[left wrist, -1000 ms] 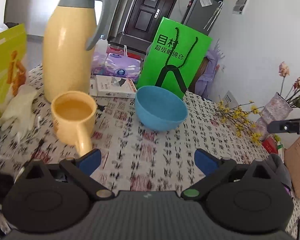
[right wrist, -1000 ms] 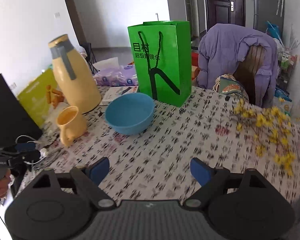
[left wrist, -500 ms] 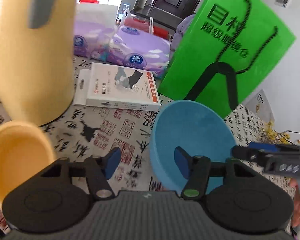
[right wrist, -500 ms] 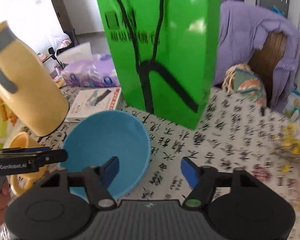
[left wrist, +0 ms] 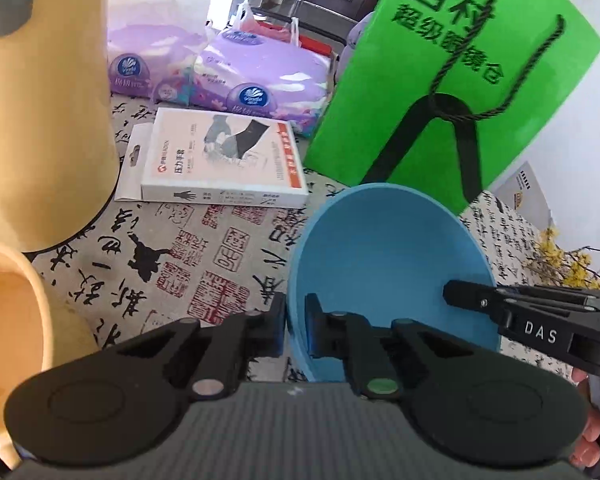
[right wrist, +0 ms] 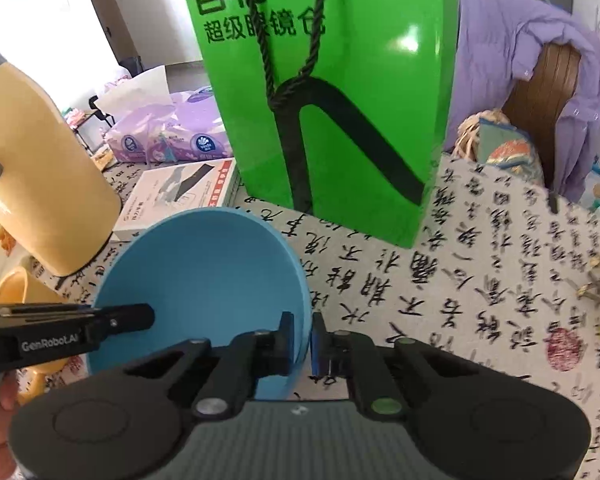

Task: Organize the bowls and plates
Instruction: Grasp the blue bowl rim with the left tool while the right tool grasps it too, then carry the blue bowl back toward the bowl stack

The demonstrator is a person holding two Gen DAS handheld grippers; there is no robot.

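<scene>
A blue bowl point(left wrist: 388, 264) sits on the patterned tablecloth in front of a green paper bag; it also shows in the right wrist view point(right wrist: 204, 280). My left gripper point(left wrist: 295, 320) is shut on the bowl's left rim, one finger inside and one outside. My right gripper point(right wrist: 303, 340) is shut on the bowl's right rim in the same way. Each gripper shows in the other's view, at opposite sides of the bowl.
A tall yellow thermos point(left wrist: 40, 100) and a yellow cup point(left wrist: 8, 332) stand at the left. A white box point(left wrist: 220, 160) and purple tissue packs point(left wrist: 220, 76) lie behind. The green bag point(right wrist: 332, 92) stands just behind the bowl. Yellow flowers point(left wrist: 560, 256) lie at the right.
Both grippers have closed from open onto the bowl's rim, left on its left side and right on its right side, after moving in close to it.
</scene>
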